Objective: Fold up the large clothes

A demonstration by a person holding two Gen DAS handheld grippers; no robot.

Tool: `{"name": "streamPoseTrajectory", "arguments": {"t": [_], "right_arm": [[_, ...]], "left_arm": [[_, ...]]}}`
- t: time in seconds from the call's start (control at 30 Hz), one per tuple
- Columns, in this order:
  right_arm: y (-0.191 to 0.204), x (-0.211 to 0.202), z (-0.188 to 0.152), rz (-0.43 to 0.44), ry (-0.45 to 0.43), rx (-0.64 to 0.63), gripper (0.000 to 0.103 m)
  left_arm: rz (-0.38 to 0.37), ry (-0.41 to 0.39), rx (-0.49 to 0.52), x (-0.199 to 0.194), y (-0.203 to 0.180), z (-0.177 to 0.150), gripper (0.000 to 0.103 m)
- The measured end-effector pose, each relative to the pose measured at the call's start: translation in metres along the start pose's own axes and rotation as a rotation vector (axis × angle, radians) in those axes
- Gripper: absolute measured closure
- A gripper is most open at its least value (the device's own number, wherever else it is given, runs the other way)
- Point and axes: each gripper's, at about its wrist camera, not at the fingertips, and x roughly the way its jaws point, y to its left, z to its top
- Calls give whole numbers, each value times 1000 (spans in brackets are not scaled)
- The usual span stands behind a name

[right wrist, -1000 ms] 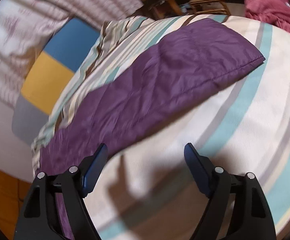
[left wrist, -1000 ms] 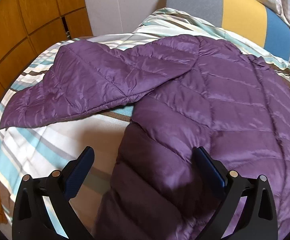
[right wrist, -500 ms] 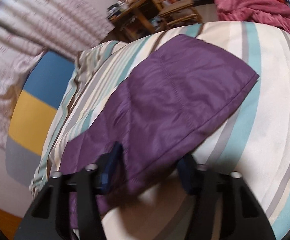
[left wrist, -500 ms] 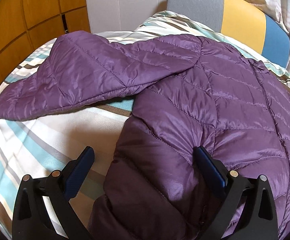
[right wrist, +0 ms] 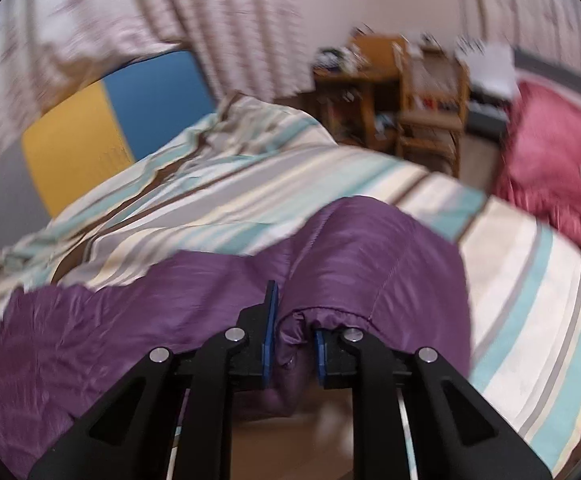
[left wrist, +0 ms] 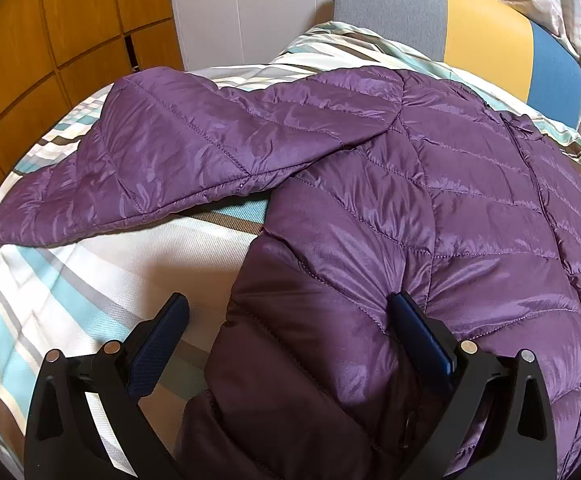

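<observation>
Fingers of my left gripper (left wrist: 288, 320) stand spread wide at the bottom of the left wrist view, nothing clamped between them: the right-hand pad presses against the puffy side of the purple quilted jacket (left wrist: 430, 208), while the left-hand pad sits over bare bedding, apart from the cloth. My right gripper (right wrist: 293, 330) is squeezed tight on a bunched edge of that same jacket (right wrist: 370, 256), low in the centre of the right wrist view, with the fabric rising up and over the pads toward mid-frame.

Largest in both views is the striped bedspread (left wrist: 90, 280), cream with teal, grey and brown bands, filling the lower left of the left wrist view. Across it the jacket lies spread, body filling the right and centre, one sleeve (left wrist: 150, 168) reaching to the middle left edge. At the upper right stands a headboard (left wrist: 486, 40) in grey, yellow and blue panels. Wooden panelling (left wrist: 50, 40) fills the upper left. In the blurred right wrist view, a pink blanket (right wrist: 550, 152) sits at the right edge, and a wooden chair (right wrist: 430, 112) stands upper right of centre.
</observation>
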Motion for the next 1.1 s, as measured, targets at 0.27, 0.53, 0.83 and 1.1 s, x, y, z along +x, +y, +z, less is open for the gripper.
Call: {"name": "streamPoseTrajectory", "arguments": {"t": [0.27,0.53,0.83,1.1], "right_arm": [[85,-14,-14,54,-43,-251,91],[211,-43,-61,142,-139,-626,91],[330,-47,-185,98,-286,-1235,91],[359,-53,-234,190,-389,-1408,93]], "left_arm": [[-13,0,-10,0,3,-1,3],[-19,-2,-17,0,3,-2,3],[-23,-6,-20,1,4,-2,3],[-24,-7,-21,0,4,-2,3]]}}
